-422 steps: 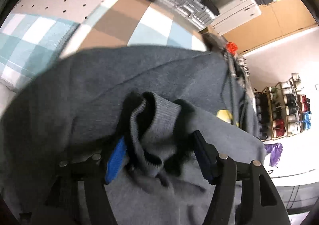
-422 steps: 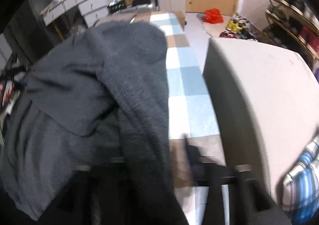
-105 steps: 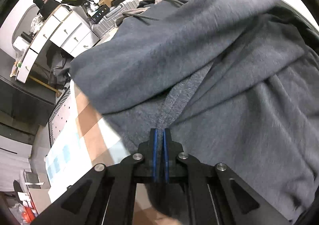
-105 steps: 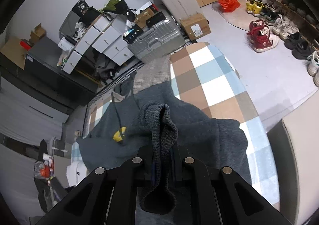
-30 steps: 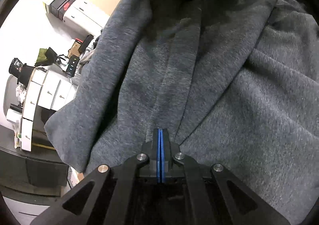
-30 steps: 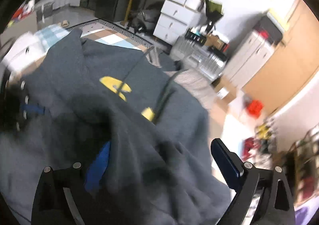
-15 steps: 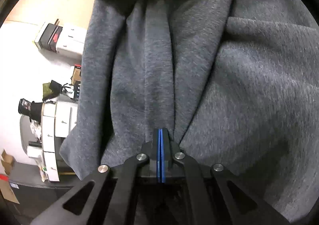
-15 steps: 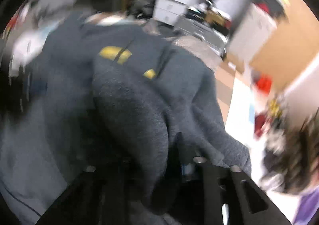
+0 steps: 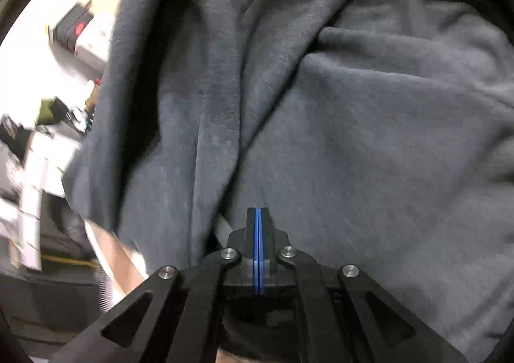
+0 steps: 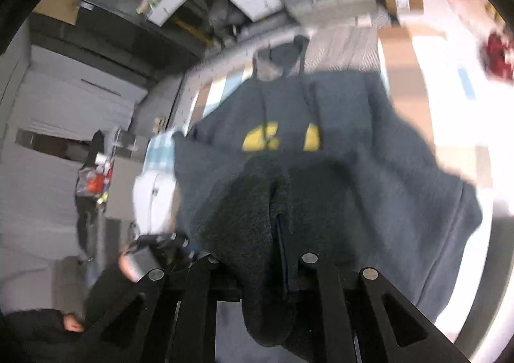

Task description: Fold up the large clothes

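While the grey hoodie [image 10: 337, 151] runs lengthwise toward twelve o'clock, hood farthest, I see my right gripper [image 10: 276, 234] closing on its hem; left gripper [image 9: 258, 218] pinched closed, fabric ahead.

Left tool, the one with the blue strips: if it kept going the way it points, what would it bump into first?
The grey hoodie. The left tool is shut with cloth directly ahead; how near is unclear.
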Tool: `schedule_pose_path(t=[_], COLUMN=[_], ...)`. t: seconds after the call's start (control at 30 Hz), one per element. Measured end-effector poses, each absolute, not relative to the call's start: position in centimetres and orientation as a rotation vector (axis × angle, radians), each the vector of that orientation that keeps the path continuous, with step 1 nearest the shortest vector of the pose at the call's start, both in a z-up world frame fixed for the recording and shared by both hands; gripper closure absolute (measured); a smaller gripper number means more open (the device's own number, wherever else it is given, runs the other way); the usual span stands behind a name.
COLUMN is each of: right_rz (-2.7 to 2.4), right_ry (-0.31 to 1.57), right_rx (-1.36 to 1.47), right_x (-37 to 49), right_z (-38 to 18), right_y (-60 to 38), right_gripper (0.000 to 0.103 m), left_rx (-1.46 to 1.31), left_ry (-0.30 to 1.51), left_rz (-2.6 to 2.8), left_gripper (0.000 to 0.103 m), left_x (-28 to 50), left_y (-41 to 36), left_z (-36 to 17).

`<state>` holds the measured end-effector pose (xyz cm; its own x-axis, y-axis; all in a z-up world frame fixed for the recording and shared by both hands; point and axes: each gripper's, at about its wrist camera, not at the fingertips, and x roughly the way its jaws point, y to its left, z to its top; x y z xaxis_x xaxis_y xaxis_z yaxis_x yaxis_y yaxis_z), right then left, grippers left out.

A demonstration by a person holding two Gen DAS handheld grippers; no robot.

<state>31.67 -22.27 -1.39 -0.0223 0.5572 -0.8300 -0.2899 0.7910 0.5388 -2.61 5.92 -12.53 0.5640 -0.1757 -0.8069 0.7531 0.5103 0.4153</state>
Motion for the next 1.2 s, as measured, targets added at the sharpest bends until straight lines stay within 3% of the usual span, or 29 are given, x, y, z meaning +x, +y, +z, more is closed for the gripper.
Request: schedule_pose_path(t=[0.13,0.33,0.4,0.47,0.57,0.7,0.83,1.03,1.1,1.17,1.2], right_rz=[0.822,0.335,0.328,0.413,0.517,0.516,0.622,0.614,0.635,0.646,0.638], right_ry=[1.475,1.328,1.247,1.133,0.909,0.793,0.845,0.706,0.712,0.732,0.743], right_rx=[0.097,-0.401,-0.474,-0.484,-0.485,-0.519,-0.517,-0.744,-0.793,-0.787,-0.767], right_x=[29.0,31.9,31.4,30.1,26.6,23.5,19.6,16.4,17.3,19.0,19.8], right_z=[-1.3,-8.5,-9.3,-8.3,-5.2,-3.6,-5.7,-10.5,-12.2,-13.1,-13.2], right_y=[-20.7,-22.7,-22.5,-22.3,-23.1,-24.4,-24.0,-18.9,-16.6,-14.6,-14.2], right_gripper=[0.088,0.083,0.069,0.042,0.014,0.006,0.006,0.006,0.019,0.059,0.06], left_rx=[0.784,0.778,0.766,0.744,0.78,0.869,0.875,0.867,0.805,0.792,0.795], left_ry=[0.684,0.631,0.647,0.682,0.667,0.68,0.756,0.743,0.765,0.768,0.767], left_rz=[-0.664,-0.541,-0.491,-0.476,-0.481,-0.489,-0.519,-0.478,-0.5,-0.497,-0.504], left_gripper=[0.103,0.103,0.103,0.103,0.103,0.103,0.103,0.103,0.103,0.103,0.103], left_x=[-3.9,-2.0,0.2,1.3,1.6,1.5,2.3,2.2,2.1,2.1,1.8], left_y=[5.8,2.7,2.6,2.0,1.4,0.4,-0.5,-0.3,0.4,1.1,1.6], left_z=[-9.7,-8.4,-8.9,-9.4,-10.2,-11.3,-11.9,-11.9,-11.5,-11.3,-11.4])
